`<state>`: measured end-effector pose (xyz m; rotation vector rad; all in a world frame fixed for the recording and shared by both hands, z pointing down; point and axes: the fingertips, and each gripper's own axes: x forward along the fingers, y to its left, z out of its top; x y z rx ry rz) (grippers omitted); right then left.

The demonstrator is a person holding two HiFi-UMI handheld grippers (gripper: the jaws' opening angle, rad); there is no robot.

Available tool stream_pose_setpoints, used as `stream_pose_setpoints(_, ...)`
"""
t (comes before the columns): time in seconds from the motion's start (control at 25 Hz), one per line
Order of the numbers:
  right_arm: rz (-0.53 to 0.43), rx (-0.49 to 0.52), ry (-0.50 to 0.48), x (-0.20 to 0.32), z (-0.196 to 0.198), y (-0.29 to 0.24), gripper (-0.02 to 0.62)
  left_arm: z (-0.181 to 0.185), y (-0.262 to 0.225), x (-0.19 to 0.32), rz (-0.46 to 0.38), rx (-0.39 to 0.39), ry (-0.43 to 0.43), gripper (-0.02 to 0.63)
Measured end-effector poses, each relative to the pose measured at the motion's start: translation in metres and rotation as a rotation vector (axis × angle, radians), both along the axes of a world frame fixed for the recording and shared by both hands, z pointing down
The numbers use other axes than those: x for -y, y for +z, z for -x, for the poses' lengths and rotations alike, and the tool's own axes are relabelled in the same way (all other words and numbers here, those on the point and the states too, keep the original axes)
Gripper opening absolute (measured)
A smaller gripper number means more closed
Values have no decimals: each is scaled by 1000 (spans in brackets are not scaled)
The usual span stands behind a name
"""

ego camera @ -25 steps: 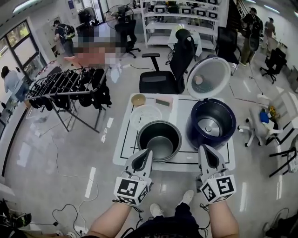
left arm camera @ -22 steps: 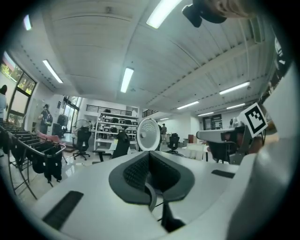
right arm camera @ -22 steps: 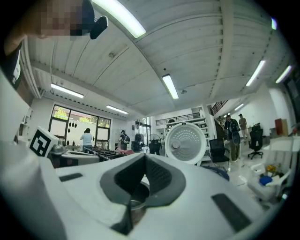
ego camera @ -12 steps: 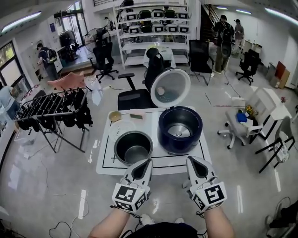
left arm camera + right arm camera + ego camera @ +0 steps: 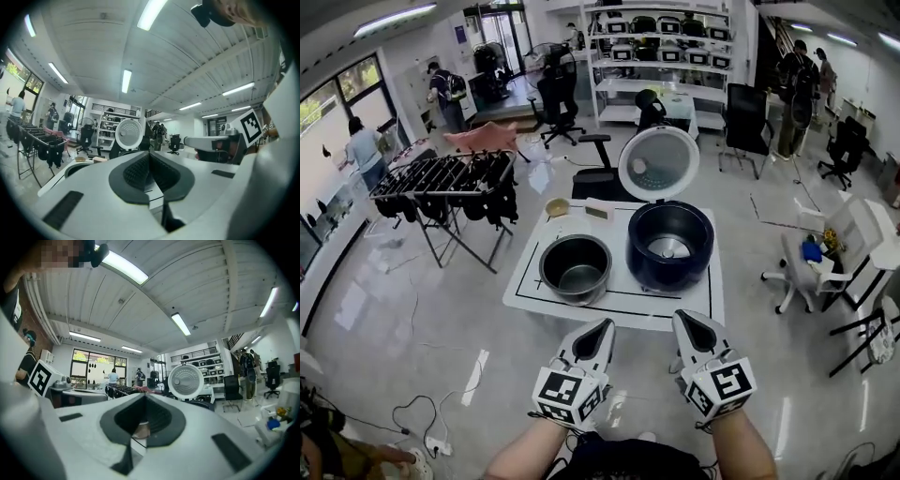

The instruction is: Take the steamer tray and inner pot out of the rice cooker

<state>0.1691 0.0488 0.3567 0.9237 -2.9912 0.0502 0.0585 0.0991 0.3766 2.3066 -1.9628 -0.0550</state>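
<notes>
The grey metal inner pot [image 5: 575, 268] stands on the left of the white table [image 5: 532, 278], outside the cooker. Beside it on the right is the dark blue rice cooker [image 5: 669, 244], its round white lid [image 5: 658, 163] raised and its cavity without a pot. A pale steamer tray [image 5: 565, 229] seems to lie just behind the pot, faint against the white top. My left gripper [image 5: 602, 330] and right gripper [image 5: 686, 323] are both shut and hold nothing. They point level at the table from short of its near edge. The lid [image 5: 129, 133] [image 5: 185, 381] shows beyond each gripper's jaws.
A small tan bowl [image 5: 556, 206] and a flat box [image 5: 598, 212] sit at the table's back edge. A clothes rack [image 5: 441, 178] stands to the left, office chairs [image 5: 598, 173] behind the table, a white chair [image 5: 811, 267] to the right. Several people stand far off.
Both grippers have drawn back from over the table's near edge toward the person. The table, pot and cooker now lie farther ahead. Pot and cooker have not moved.
</notes>
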Motion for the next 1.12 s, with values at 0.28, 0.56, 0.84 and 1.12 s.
stream_pose_setpoints(0.28, 15, 4, -100, -16, -9, 7, 2, -12, 6, -30, 17, 22, -116, 0)
stream_pose_setpoints(0.56, 32, 8, -123, -22, -16, 13, 0, -21, 11, -39, 31, -10, -142, 0)
stream_pose_setpoints(0.84, 43, 27, -111, -19, -22, 14, 0, -23, 12, -41, 50, -6, -145, 0)
stream_pose_setpoints(1.12, 59, 42, -103, -18, -20, 14, 0, -19, 11, -45, 48, -2, -144, 0)
